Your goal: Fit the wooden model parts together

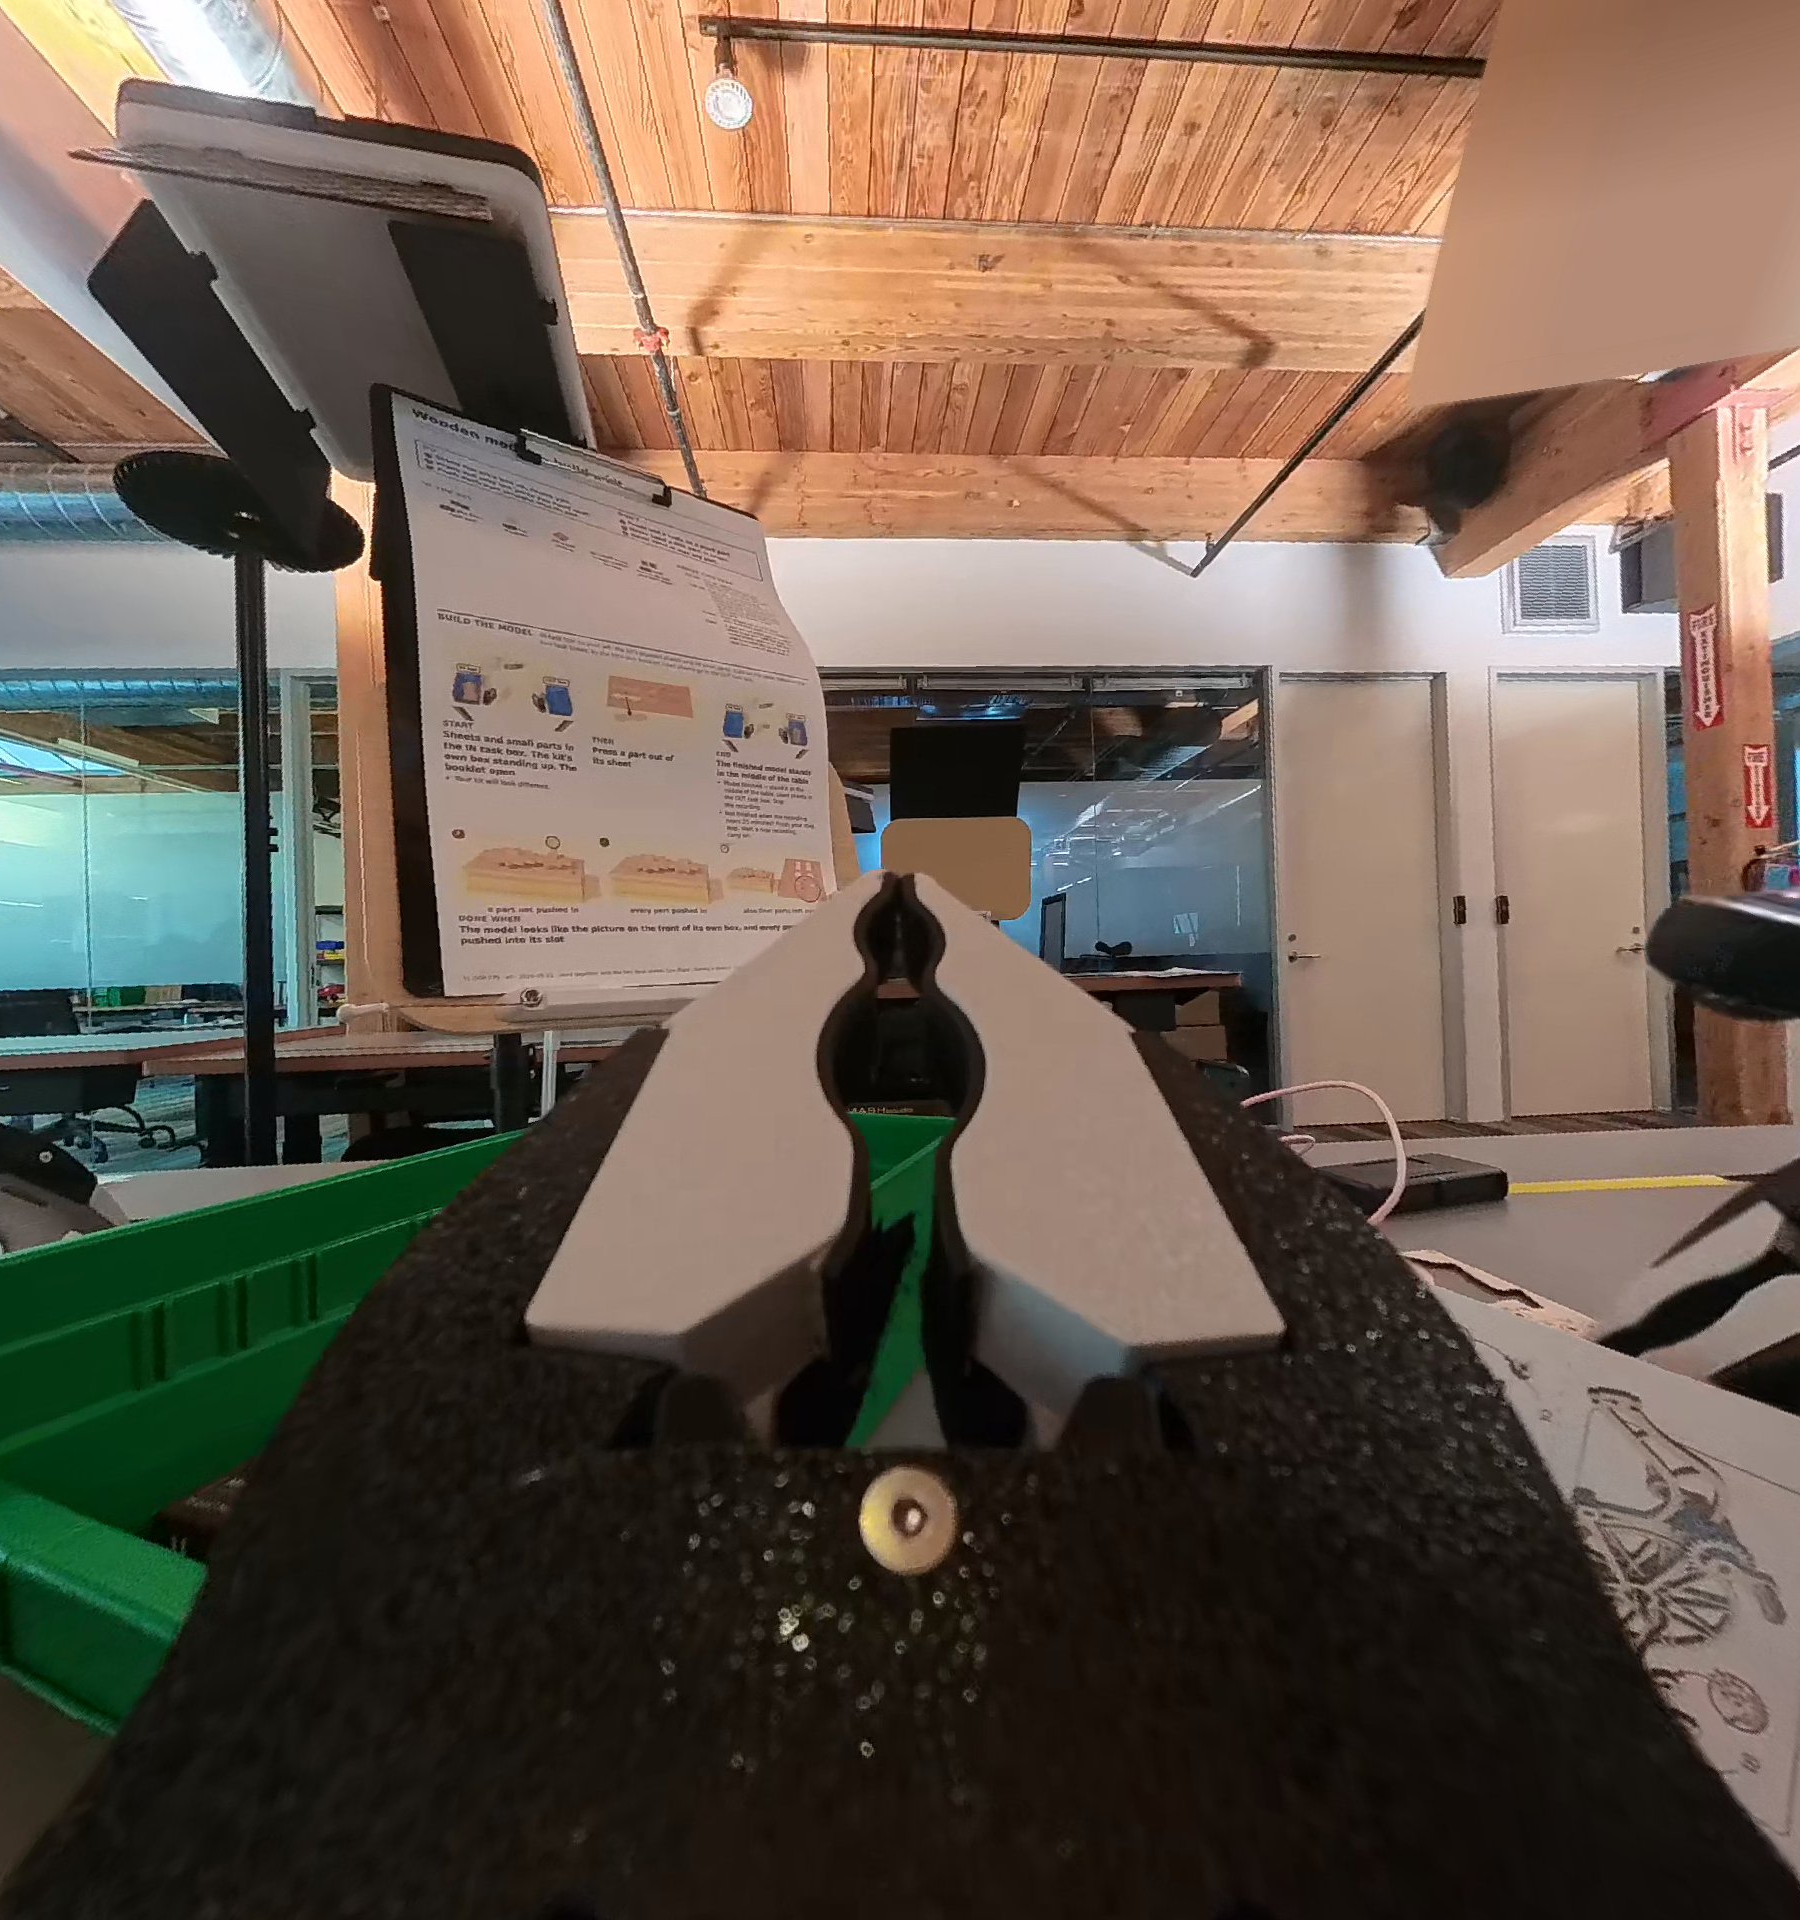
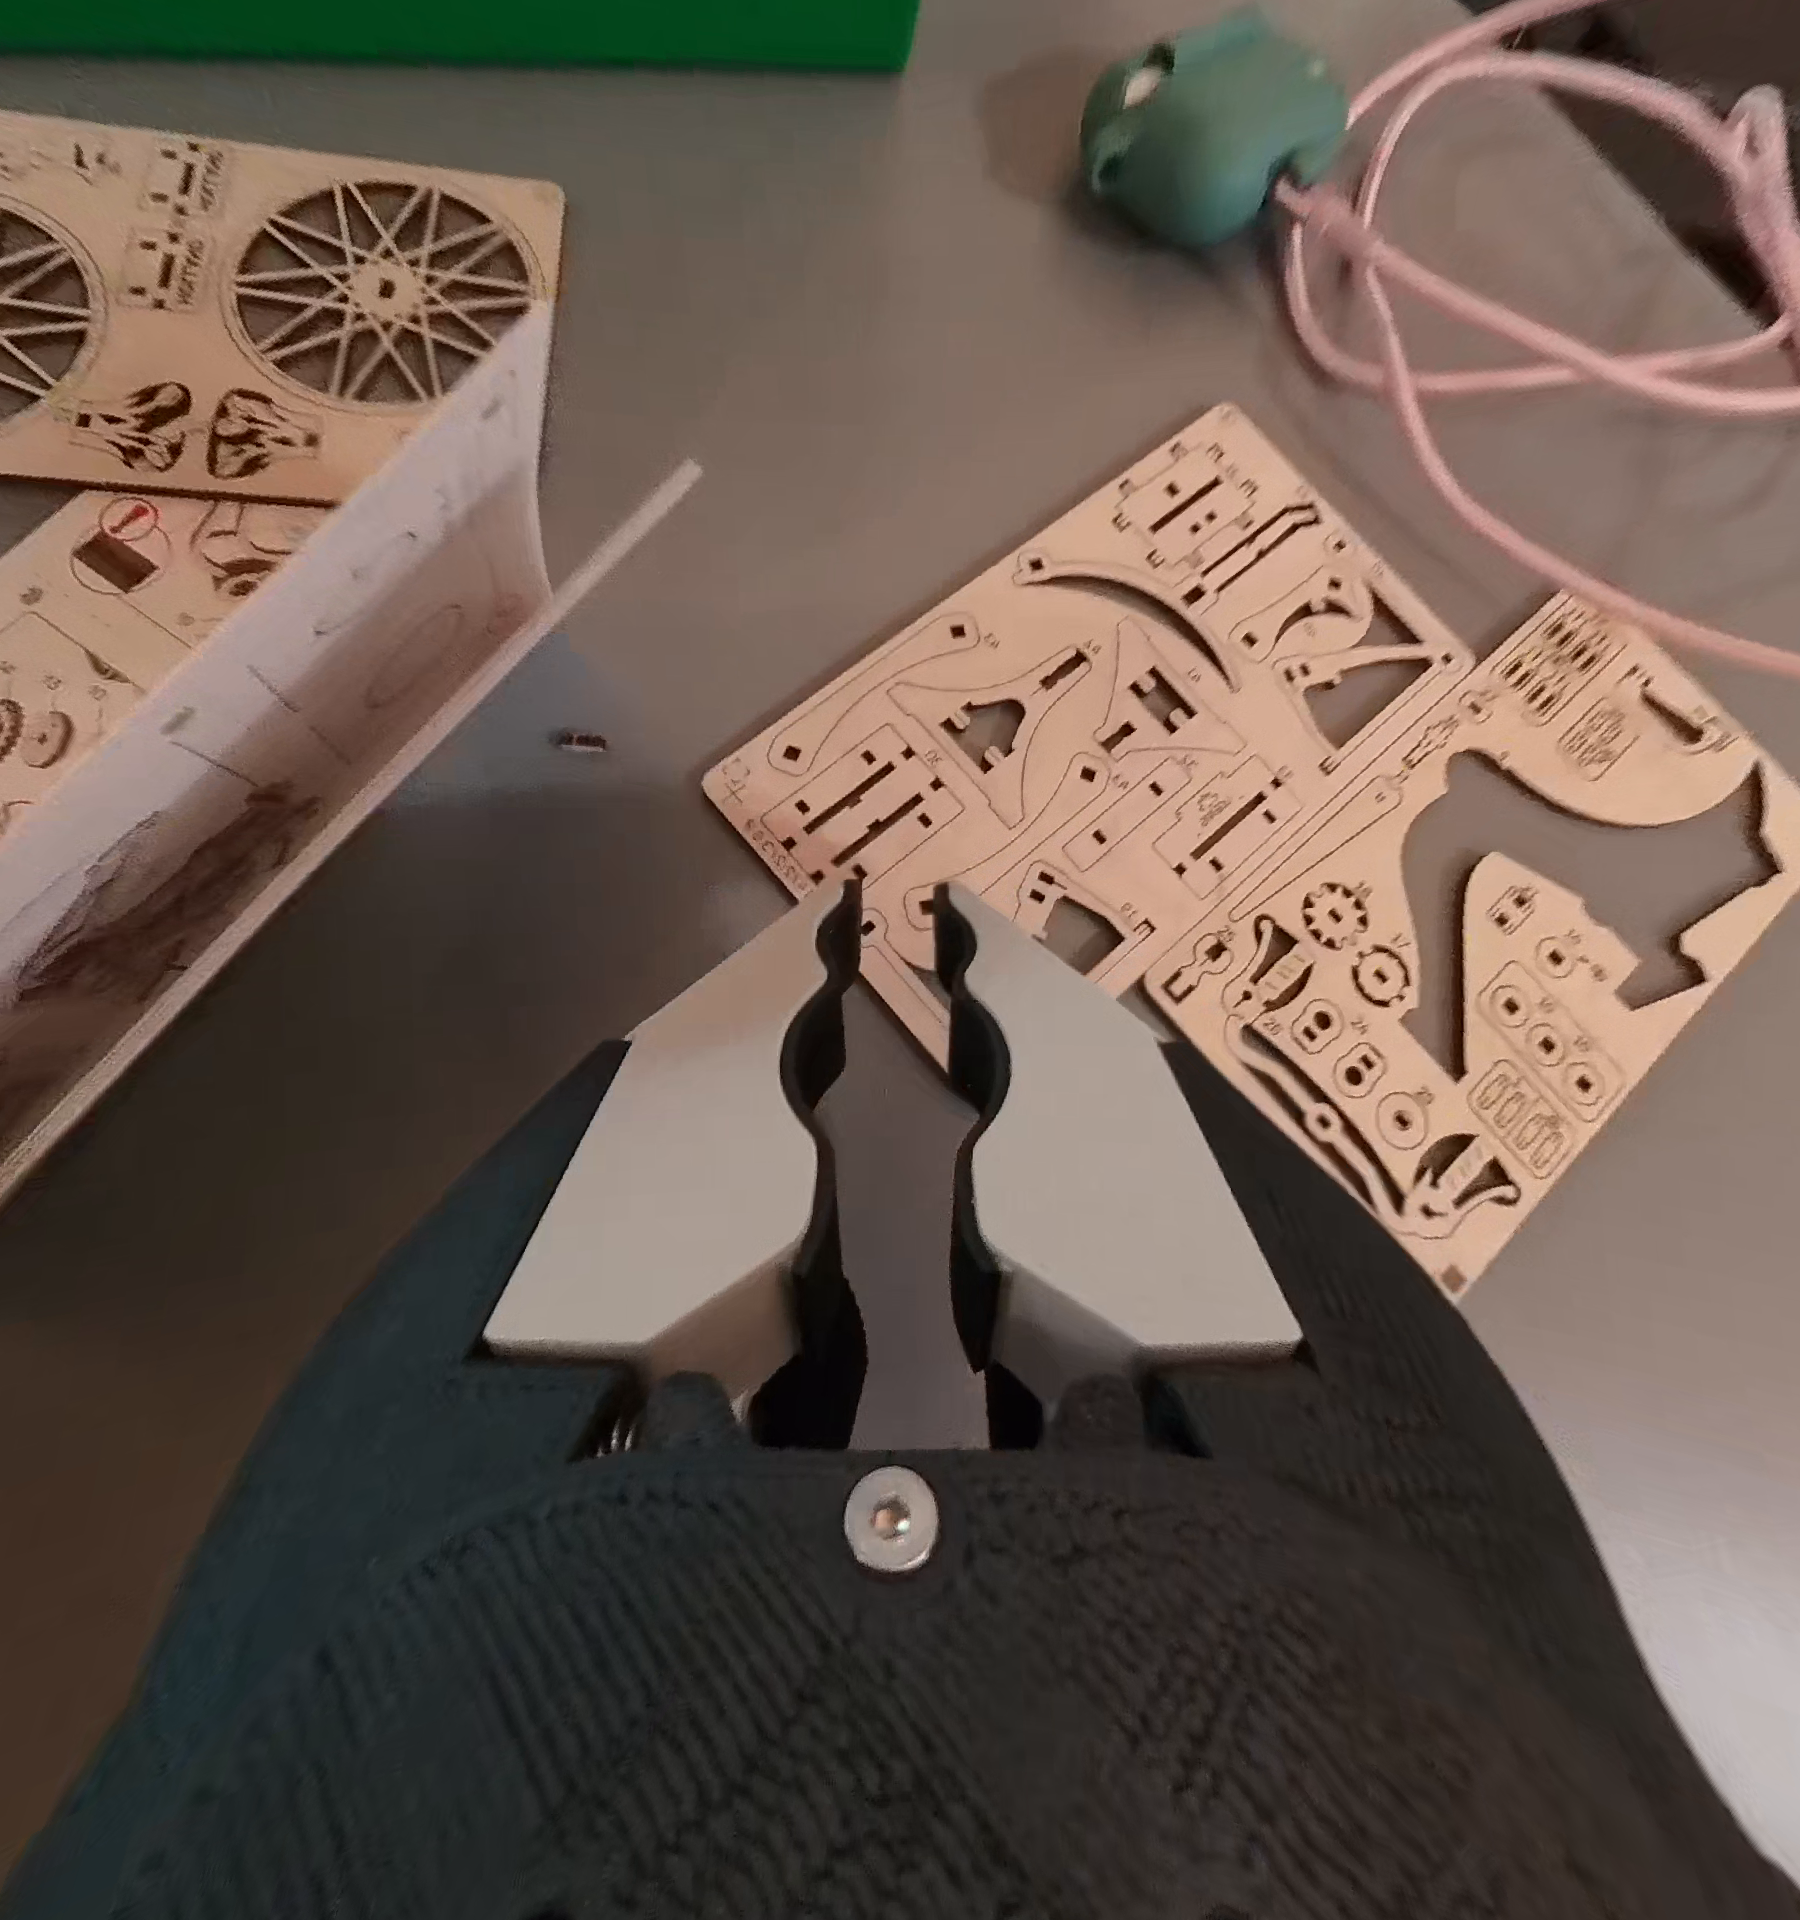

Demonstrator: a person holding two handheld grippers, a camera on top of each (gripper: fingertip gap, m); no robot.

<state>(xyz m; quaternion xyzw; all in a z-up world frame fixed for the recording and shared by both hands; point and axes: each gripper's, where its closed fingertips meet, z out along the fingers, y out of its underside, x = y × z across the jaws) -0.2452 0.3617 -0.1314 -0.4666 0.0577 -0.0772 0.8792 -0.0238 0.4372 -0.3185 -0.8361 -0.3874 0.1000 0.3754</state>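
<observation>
The wooden parts are not yet joined: we see them uncut in flat laser-cut sheets lying on the grey counter (image 2: 875, 364). The nearer sheet (image 2: 1135, 748) lies right of centre, overlapping a second sheet (image 2: 1561, 914) with a large cutout on its right; a wheel sheet (image 2: 200, 312) lies far left, partly under the open instruction booklet (image 2: 252, 748), presumably kept open for reference. Our right gripper (image 2: 898, 899) hovers over the near corner of the nearer sheet, jaws slightly spread and holding nothing, likely lining up to press a part free. Our left gripper (image 1: 898, 883) is raised and tilted up toward the ceiling, jaws pressed together and empty, parked above the green bin (image 1: 200, 1351) out of the way. A clipboard (image 1: 605, 727) stands beyond.
</observation>
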